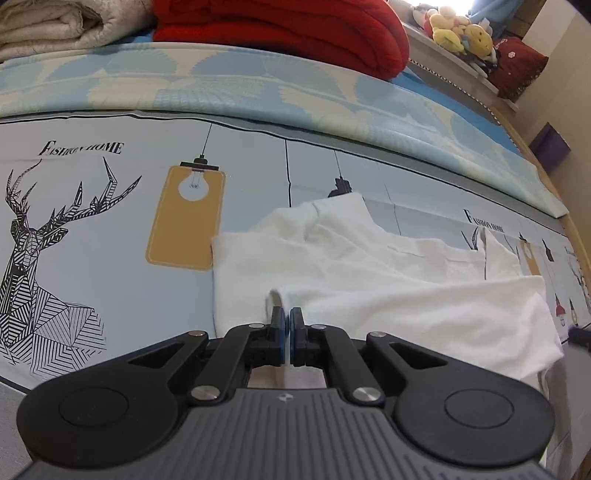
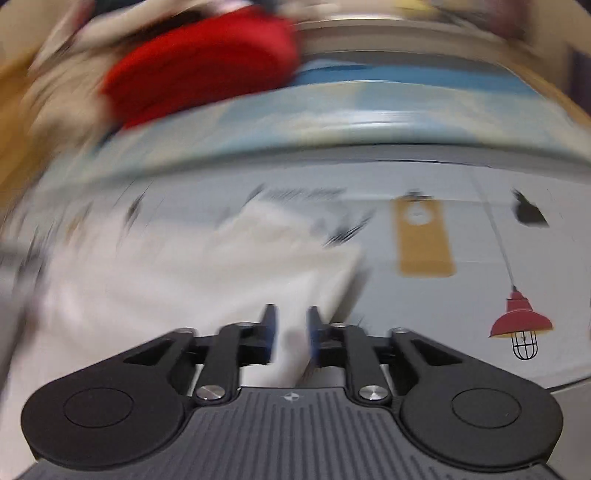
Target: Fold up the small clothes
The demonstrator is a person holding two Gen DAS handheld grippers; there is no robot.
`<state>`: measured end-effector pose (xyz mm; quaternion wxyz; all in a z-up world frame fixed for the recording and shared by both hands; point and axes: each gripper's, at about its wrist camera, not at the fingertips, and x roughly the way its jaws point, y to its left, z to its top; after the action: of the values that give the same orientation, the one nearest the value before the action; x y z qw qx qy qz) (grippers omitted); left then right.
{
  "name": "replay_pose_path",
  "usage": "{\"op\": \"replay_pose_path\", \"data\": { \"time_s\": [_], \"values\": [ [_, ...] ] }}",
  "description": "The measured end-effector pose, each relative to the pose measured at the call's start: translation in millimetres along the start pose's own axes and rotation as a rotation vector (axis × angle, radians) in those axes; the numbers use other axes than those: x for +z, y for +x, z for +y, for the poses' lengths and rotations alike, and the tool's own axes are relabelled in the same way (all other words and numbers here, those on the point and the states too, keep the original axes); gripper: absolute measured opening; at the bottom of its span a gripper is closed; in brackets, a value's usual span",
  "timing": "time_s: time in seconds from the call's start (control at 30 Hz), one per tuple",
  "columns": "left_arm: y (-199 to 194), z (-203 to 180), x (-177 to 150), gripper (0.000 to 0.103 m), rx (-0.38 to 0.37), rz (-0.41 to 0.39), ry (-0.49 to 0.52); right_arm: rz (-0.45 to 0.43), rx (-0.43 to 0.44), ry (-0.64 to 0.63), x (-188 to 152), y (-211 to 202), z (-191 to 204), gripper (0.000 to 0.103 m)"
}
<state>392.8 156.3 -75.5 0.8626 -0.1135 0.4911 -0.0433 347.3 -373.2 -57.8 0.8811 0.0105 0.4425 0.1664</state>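
Note:
A small white garment (image 1: pixel 369 273) lies on the printed bed sheet (image 1: pixel 110 229), partly folded over itself. My left gripper (image 1: pixel 287 325) is shut on the near edge of the white garment, with a fold of cloth rising just above the fingertips. In the right wrist view the picture is motion-blurred. The white garment (image 2: pixel 192 273) spreads to the left and centre there. My right gripper (image 2: pixel 291 328) has its jaws a little apart, with white cloth between them; whether they pinch it is unclear.
A red blanket (image 1: pixel 280 29) and a beige quilt (image 1: pixel 48 26) are stacked at the far side of the bed. Plush toys (image 1: pixel 461 33) sit on a shelf at the far right. The wooden bed edge (image 1: pixel 576 236) runs down the right side.

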Motion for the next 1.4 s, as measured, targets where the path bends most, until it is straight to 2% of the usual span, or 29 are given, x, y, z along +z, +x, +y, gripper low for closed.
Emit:
{"op": "replay_pose_path", "data": {
  "time_s": [0.1, 0.17, 0.27, 0.37, 0.4, 0.47, 0.5, 0.57, 0.6, 0.63, 0.7, 0.77, 0.8, 0.87, 0.9, 0.97, 1.1, 1.17, 1.23, 1.27, 1.33, 1.4],
  "values": [
    [-0.1, 0.5, -1.3, 0.002, 0.0, 0.003, -0.006, 0.039, 0.038, -0.077, -23.2, -15.8, 11.1, 0.047],
    [-0.2, 1.5, -1.0, 0.002, -0.006, 0.004, -0.021, 0.079, 0.009, -0.108, -37.9, -14.1, 18.6, 0.047],
    [-1.4, 0.7, -1.3, 0.002, -0.005, -0.002, -0.032, 0.106, -0.088, -0.164, -50.5, 4.0, 31.1, 0.046],
    [1.2, -0.2, -3.2, 0.002, 0.003, 0.01, -0.035, 0.081, -0.139, -0.144, -53.0, 17.6, 38.3, 0.045],
    [2.5, 0.4, -4.0, 0.004, 0.005, 0.016, -0.041, 0.077, -0.158, -0.131, -52.5, 21.9, 39.1, 0.038],
    [7.7, 2.8, -5.5, 0.019, 0.003, 0.04, -0.063, 0.072, -0.185, -0.127, -50.1, 26.9, 40.6, 0.019],
    [10.1, 4.3, -6.4, 0.022, -0.006, 0.047, -0.075, 0.07, -0.198, -0.147, -49.3, 26.2, 43.2, 0.016],
    [16.9, 4.7, -8.6, 0.022, -0.019, 0.06, -0.089, 0.041, -0.239, -0.216, -49.5, 16.9, 49.8, 0.014],
    [20.2, 3.7, -10.2, 0.017, -0.019, 0.066, -0.084, 0.026, -0.25, -0.243, -48.4, 10.9, 51.9, 0.013],
    [22.6, 0.7, -11.4, 0.005, -0.006, 0.064, -0.065, 0.011, -0.247, -0.26, -47.8, 2.7, 52.9, 0.013],
    [23.6, -4.0, -10.7, 0.002, 0.019, 0.051, -0.03, 0.006, -0.263, -0.32, -49.8, -6.3, 53.5, 0.012],
    [20.4, -4.3, -8.0, 0.002, 0.02, 0.033, -0.041, 0.066, -0.35, -0.47, -60.6, 1.5, 57.4, 0.01],
    [19.3, -5.1, -7.1, 0.002, 0.029, 0.032, -0.037, 0.124, -0.399, -0.551, -69.3, 9.5, 59.6, 0.0],
    [18.1, -7.6, -7.1, 0.002, 0.039, 0.046, -0.017, 0.283, -0.498, -0.635, -89.3, 32.2, 52.9, 0.0],
    [17.6, -8.8, -7.2, 0.002, 0.039, 0.061, -0.005, 0.33, -0.495, -0.621, -94.4, 36.5, 46.3, 0.0],
    [13.8, -11.2, -5.4, 0.003, 0.046, 0.082, 0.02, 0.292, -0.429, -0.519, -84.9, 24.9, 35.8, 0.0],
    [-11.8, -14.2, -0.8, 0.005, 0.05, -0.005, 0.039, 0.081, -0.187, -0.184, -45.5, -21.8, 12.4, 0.001],
    [-15.9, -23.1, -4.3, 0.005, 0.028, -0.019, 0.074, -0.015, -0.096, -0.074, -36.0, -33.9, 6.5, 0.004],
    [-10.8, -33.8, -12.5, 0.005, 0.033, -0.008, 0.129, -0.068, -0.036, 0.005, -30.2, -30.8, 6.4, 0.009],
    [-4.9, -38.3, -17.4, 0.005, 0.049, 0.008, 0.155, -0.073, -0.023, 0.013, -30.0, -25.6, 9.8, 0.011],
    [9.5, -42.9, -29.4, 0.005, 0.105, 0.059, 0.186, -0.047, -0.057, 0.001, -31.5, -6.2, 17.1, 0.011],
    [17.8, -44.8, -39.7, 0.005, 0.146, 0.086, 0.209, 0.063, -0.125, 0.009, -37.9, 19.5, 14.1, 0.012]
  ]
}}
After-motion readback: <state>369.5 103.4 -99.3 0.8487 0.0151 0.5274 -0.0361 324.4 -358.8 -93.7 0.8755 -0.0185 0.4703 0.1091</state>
